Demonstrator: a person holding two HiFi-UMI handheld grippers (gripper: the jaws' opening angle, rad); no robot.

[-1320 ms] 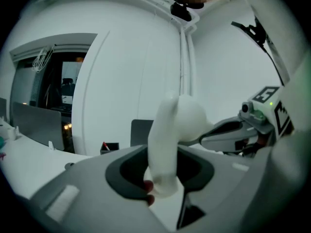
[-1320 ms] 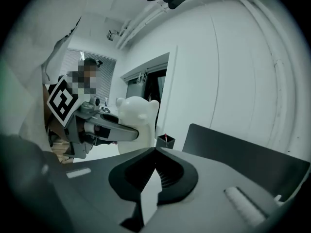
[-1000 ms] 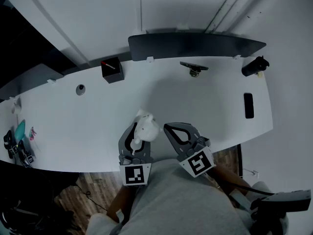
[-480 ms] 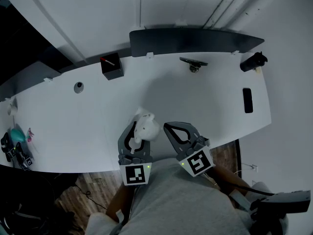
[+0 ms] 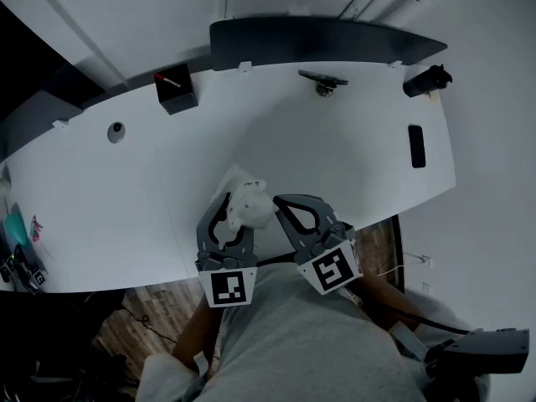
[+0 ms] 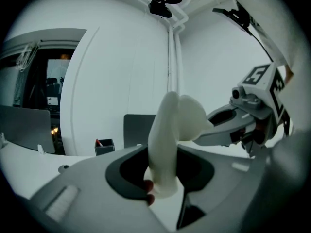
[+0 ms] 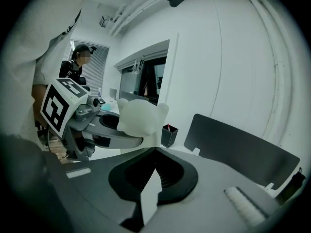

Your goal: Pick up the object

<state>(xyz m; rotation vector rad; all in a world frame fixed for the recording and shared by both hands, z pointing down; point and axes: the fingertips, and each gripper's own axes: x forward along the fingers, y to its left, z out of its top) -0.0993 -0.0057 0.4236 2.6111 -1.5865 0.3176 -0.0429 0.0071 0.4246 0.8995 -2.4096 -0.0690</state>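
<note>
Within the left claw [image 5: 228,224], the white bear figure [image 5: 249,206] sits pinched, apparently lifted clear of the surface [image 5: 352,157]. The right claw [image 5: 289,212], pressed together and empty, has edged up beside the bear since a second ago. The pickup looks done.

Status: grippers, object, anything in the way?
Left hand-held gripper shut on small white bear figurine. Right hand-held gripper shut, empty, close beside it. Black square pen cup far back on white desk, no obstruction.
</note>
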